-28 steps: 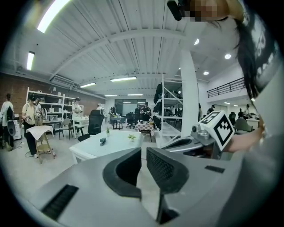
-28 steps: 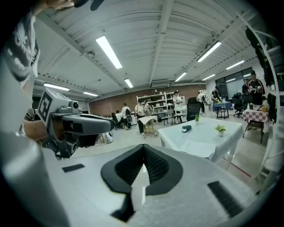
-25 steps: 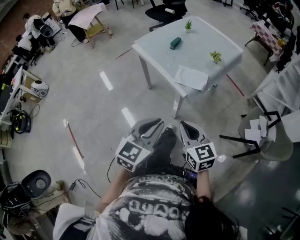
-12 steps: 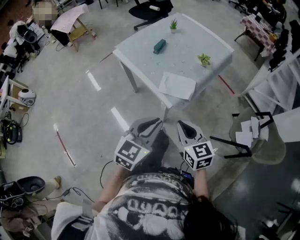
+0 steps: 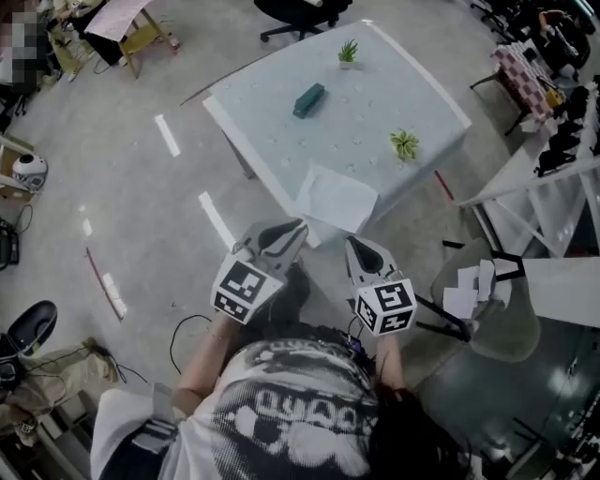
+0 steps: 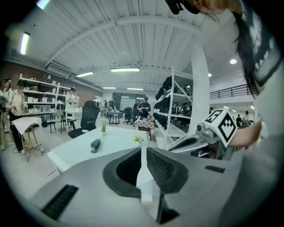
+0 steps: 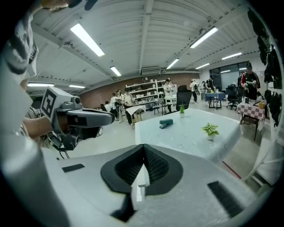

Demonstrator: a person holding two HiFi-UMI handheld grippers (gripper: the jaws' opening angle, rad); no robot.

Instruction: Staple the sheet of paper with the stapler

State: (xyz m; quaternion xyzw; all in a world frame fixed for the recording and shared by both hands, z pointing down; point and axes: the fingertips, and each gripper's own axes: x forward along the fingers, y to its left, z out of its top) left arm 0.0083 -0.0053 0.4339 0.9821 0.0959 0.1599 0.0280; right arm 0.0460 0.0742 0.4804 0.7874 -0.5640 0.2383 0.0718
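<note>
A white sheet of paper (image 5: 336, 197) lies at the near edge of the white table (image 5: 281, 141). A dark green stapler (image 5: 307, 100) rests farther back on it, and it also shows as the stapler (image 6: 95, 145) in the left gripper view and the stapler (image 7: 166, 123) in the right gripper view. My left gripper (image 5: 298, 225) and right gripper (image 5: 352, 244) are held side by side just short of the table's near corner, pointing at it. The left gripper (image 6: 143, 150) and the right gripper (image 7: 143, 146) both stand shut with nothing between the pads. Neither touches the paper or the stapler.
Two small potted plants (image 5: 348, 52) (image 5: 404, 143) stand on the table. A black office chair (image 5: 300, 11) is behind it. A grey chair (image 5: 506, 319) with loose papers (image 5: 464, 300) stands to the right, beside white shelving (image 5: 553, 187). Cables and tape marks lie on the floor.
Both grippers have moved forward together toward the table, which now lies closer in front of them. Their jaws have stayed shut.
</note>
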